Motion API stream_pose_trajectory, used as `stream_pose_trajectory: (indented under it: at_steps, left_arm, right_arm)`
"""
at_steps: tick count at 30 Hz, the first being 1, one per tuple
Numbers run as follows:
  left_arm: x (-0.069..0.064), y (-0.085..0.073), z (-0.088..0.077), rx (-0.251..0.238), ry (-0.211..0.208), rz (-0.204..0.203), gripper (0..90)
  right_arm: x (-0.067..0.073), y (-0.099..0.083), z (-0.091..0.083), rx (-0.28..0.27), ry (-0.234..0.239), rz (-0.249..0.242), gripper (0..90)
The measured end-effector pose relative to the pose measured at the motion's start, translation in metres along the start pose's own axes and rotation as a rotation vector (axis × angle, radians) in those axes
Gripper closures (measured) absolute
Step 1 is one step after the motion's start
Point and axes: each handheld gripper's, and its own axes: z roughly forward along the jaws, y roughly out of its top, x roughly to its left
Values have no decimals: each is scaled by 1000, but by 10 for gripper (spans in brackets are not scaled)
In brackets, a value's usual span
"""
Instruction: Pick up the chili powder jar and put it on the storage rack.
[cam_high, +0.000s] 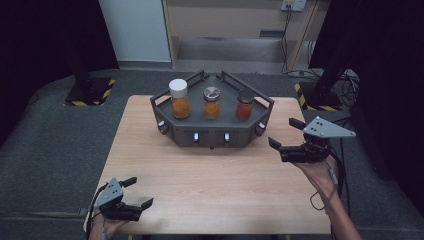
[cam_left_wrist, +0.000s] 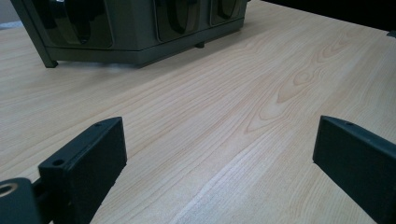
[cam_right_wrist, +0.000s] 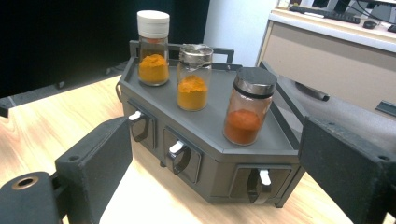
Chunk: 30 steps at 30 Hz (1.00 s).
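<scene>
A dark grey angular rack (cam_high: 212, 134) stands at the far middle of the wooden table (cam_high: 215, 185), with small white levers along its front. Three spice jars stand upright on top of it: a white-lidded jar of orange powder (cam_high: 179, 99), a metal-topped jar of orange powder (cam_high: 212, 102), and a dark-lidded jar of red powder (cam_high: 244, 104). My left gripper (cam_high: 141, 191) is open and empty near the front left corner, low over bare wood (cam_left_wrist: 219, 144). My right gripper (cam_high: 282, 131) is open and empty just right of the rack, facing its right front (cam_right_wrist: 212, 154) and the red jar (cam_right_wrist: 247, 107).
The table ends close behind the rack and just right of my right hand. Black stand bases with yellow-black stripes (cam_high: 90, 92) sit on the grey floor at the back left and back right. Cables (cam_high: 345, 80) lie at the back right, and a cabinet (cam_high: 235, 20) stands behind.
</scene>
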Motion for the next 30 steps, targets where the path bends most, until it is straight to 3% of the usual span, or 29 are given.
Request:
stream_pose_trajectory:
  at_steps: [11, 30]
  left_arm:
    - [0, 1, 0, 5, -3, 9, 21]
    - [-1, 1, 0, 3, -1, 11, 21]
  right_arm:
    - [11, -25, -21, -4, -5, 26, 101]
    - [30, -69, -40, 20, -43, 75, 99]
